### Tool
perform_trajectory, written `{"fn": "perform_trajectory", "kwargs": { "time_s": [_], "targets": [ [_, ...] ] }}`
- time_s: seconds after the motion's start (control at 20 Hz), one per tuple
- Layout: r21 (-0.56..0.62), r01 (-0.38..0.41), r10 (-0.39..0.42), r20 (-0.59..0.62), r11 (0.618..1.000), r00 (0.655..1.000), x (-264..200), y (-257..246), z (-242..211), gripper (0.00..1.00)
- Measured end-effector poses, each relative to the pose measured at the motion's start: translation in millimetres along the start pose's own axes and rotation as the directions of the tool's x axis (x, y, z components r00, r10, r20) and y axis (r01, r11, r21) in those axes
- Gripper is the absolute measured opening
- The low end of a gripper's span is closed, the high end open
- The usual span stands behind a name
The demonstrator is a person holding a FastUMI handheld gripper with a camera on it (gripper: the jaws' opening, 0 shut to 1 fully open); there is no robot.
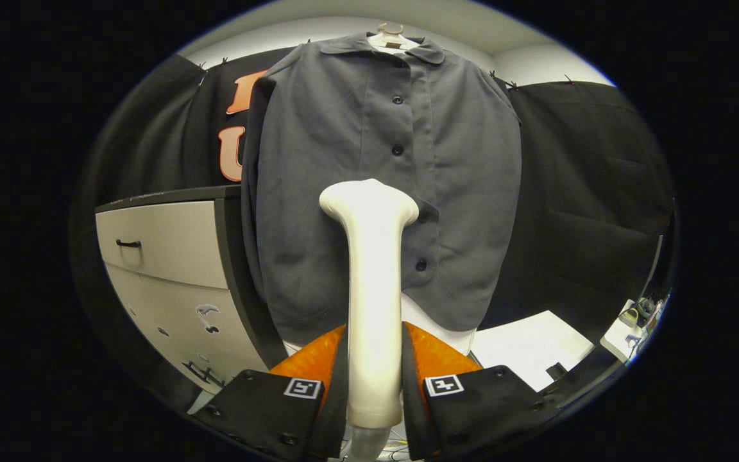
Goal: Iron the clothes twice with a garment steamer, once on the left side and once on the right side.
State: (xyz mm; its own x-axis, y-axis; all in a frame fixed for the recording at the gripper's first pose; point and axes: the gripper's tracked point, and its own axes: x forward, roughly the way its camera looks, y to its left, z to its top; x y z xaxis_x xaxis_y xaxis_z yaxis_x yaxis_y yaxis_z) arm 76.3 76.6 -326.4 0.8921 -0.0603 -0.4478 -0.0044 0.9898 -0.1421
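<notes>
Pinching the garment steamer (373,301) by its handle, the fingers (374,385) aim its head at twelve o'clock against the hanging grey shirt (337,160), left of the buttons, seemingly for the left-side pass.

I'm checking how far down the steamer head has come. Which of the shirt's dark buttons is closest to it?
The lowest button, just right of the steamer neck, below its head. The others sit higher up the grey shirt. The gripper is shut on the steamer.

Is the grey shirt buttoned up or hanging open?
Buttoned: the grey shirt hangs closed on its hanger, buttons fastened down the front. The gripper is shut on the steamer.
</notes>
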Motion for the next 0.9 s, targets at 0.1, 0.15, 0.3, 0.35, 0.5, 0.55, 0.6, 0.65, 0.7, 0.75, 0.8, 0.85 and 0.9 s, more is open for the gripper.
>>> {"fn": "perform_trajectory", "kwargs": {
  "time_s": [0.1, 0.15, 0.3, 0.35, 0.5, 0.55, 0.6, 0.65, 0.7, 0.75, 0.8, 0.85, 0.9],
  "targets": [
    [-0.001, 0.001, -0.001, -0.018, 1.0, 1.0, 1, 0, -8, 0.45],
    [0.001, 0.002, -0.002, -0.022, 1.0, 1.0, 1, 0, -10, 0.45],
    [0.007, 0.001, -0.001, -0.021, 1.0, 1.0, -1, 1, -12, 0.45],
    [0.008, -0.004, 0.004, -0.011, 1.0, 1.0, -5, 2, -9, 0.45],
    [-0.003, -0.02, 0.021, 0.02, 1.0, 1.0, -20, 4, 5, 0.45],
    [0.001, -0.033, 0.033, 0.025, 0.999, 0.999, -29, 5, 11, 0.43],
    [0.006, -0.038, 0.038, 0.032, 0.999, 0.999, -31, 5, 17, 0.4],
    [0.014, -0.038, 0.037, 0.048, 0.999, 0.998, -36, 3, 25, 0.4],
    [0.018, -0.036, 0.035, 0.065, 0.999, 0.997, -40, 0, 34, 0.4],
    [0.021, -0.034, 0.032, 0.084, 0.999, 0.996, -45, -3, 42, 0.4],
    [0.025, -0.031, 0.029, 0.103, 0.999, 0.994, -50, -6, 50, 0.4],
    [0.029, -0.031, 0.027, 0.12, 0.999, 0.992, -54, -8, 58, 0.4],
    [0.033, -0.028, 0.023, 0.139, 0.999, 0.99, -58, -11, 67, 0.4]
  ]
}}
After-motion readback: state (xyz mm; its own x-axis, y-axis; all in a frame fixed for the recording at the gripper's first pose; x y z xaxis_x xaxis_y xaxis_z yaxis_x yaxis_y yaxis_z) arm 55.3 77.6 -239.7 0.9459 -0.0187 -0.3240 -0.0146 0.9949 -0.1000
